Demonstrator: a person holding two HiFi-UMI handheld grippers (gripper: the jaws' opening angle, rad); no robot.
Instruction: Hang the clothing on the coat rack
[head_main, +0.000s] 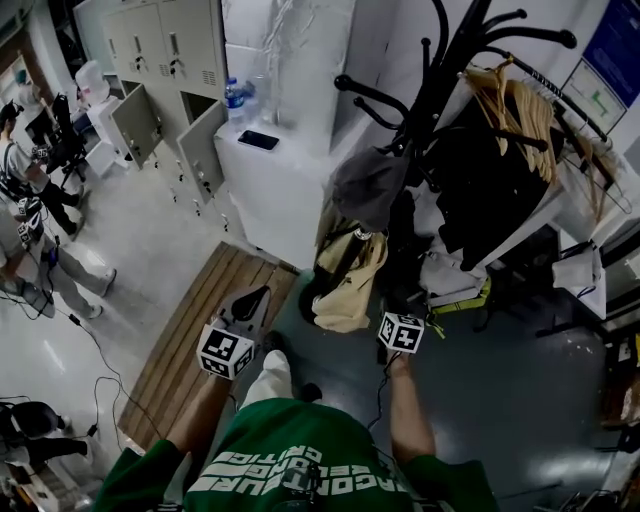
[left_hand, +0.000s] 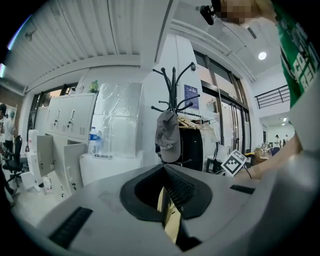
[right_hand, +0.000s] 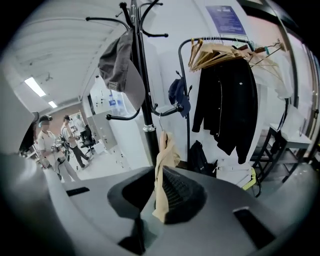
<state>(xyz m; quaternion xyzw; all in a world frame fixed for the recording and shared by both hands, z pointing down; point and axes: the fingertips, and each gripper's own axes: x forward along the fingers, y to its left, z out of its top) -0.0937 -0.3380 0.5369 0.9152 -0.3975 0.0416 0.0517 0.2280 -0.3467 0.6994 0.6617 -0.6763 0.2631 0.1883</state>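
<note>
In the head view, the tan clothing (head_main: 348, 285) hangs low against the coat rack (head_main: 437, 95), below the grey cap (head_main: 368, 185). Your right tool (head_main: 392, 312) is at its lower right, and your left tool (head_main: 250, 300) is apart from it, over the wooden slats (head_main: 190, 340). In the left gripper view, the left tool (left_hand: 163, 170) has its jaws pressed together. A tan sliver shows in the slit, but I can't tell whether it is fabric or slats, so don't count on a second hold. In the right gripper view, your right tool (right_hand: 159, 172) is clamped on the clothing (right_hand: 164, 150), whose top reaches a thin hook (right_hand: 160, 122) beside the pole (right_hand: 142, 90). Whether that hook is seated is unclear. Pull down or sideways and it could slip off, or the rack could rock and shed the cap (right_hand: 119, 65). Release early and the clothing drops to the floor.
</note>
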